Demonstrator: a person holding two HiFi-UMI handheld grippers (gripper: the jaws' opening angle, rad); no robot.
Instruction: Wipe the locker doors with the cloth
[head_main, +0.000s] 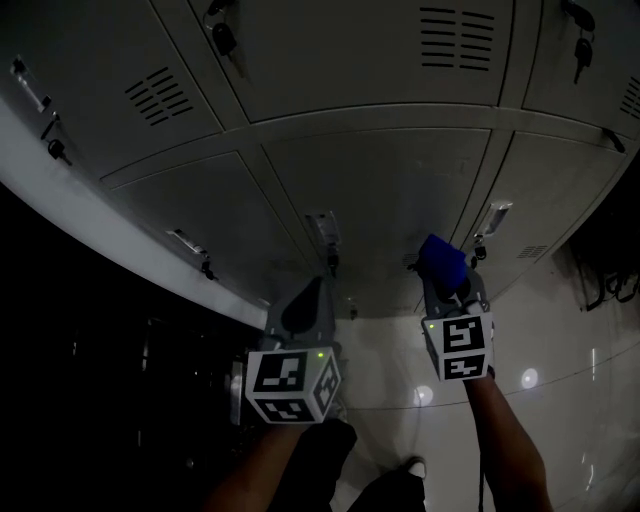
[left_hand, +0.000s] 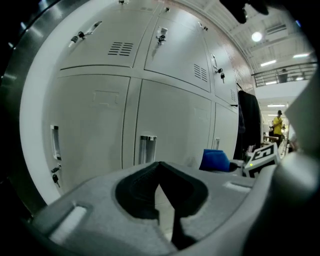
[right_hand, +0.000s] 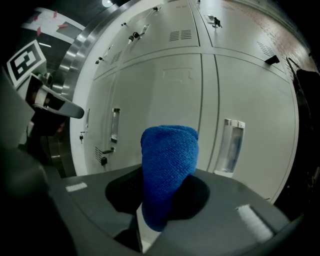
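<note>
At lower left the left gripper (head_main: 305, 300) hangs empty with its jaws together, while at centre right the right gripper (head_main: 450, 287) clamps the blue cloth (head_main: 443, 262) just short of the locker doors (head_main: 380, 180), where protruding handles (head_main: 323, 228) could snag it, though open flat panel lies between them.

Locker doors (right_hand: 165, 90) cut off at view edges.

The cloth (right_hand: 167, 170) sits in the right gripper (right_hand: 159, 197), left gripper (left_hand: 160, 186) to its left, locker doors (head_main: 380, 170) ahead.
</note>
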